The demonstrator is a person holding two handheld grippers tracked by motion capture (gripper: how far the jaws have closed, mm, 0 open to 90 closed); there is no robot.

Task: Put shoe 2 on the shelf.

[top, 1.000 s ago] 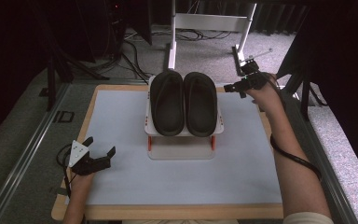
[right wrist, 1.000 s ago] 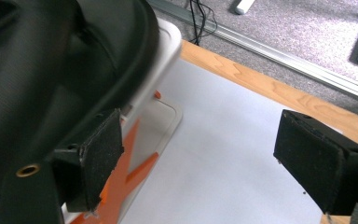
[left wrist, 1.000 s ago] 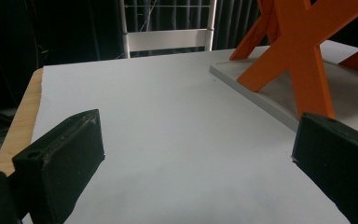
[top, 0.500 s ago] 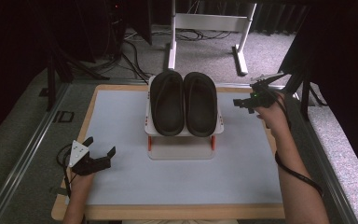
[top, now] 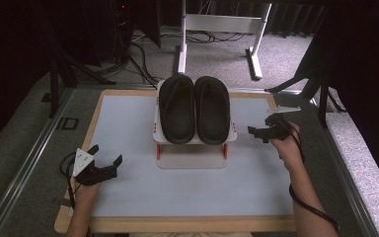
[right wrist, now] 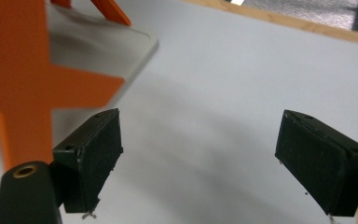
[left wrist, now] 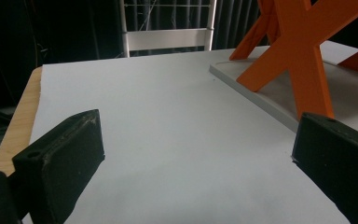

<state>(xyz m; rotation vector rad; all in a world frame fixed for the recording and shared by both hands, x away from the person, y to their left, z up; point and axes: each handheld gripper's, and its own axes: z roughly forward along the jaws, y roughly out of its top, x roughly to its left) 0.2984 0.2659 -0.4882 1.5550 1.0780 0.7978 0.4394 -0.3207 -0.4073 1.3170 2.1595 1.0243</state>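
A pair of black slippers [top: 194, 109] sat side by side on a white rack with orange legs [top: 192, 145], upper centre of the table [top: 128, 197], raised probably for easy reach. Left gripper [top: 106, 159] at lower left and right gripper [top: 257, 131] at right, beside the rack, both had fingers spread open, empty, apparently idle.

Two black slippers [top: 195, 109] on white rack [top: 193, 140] with orange crossed legs [left wrist: 303, 56] and pale grey base plate [top: 191, 161]. Table [top: 128, 187] pale grey-blue on top, light wood edge. Black left gripper [top: 106, 161] with light grey plate on top; black right gripper [top: 257, 132]. Grey speckled carpet [top: 360, 168] past right edge.
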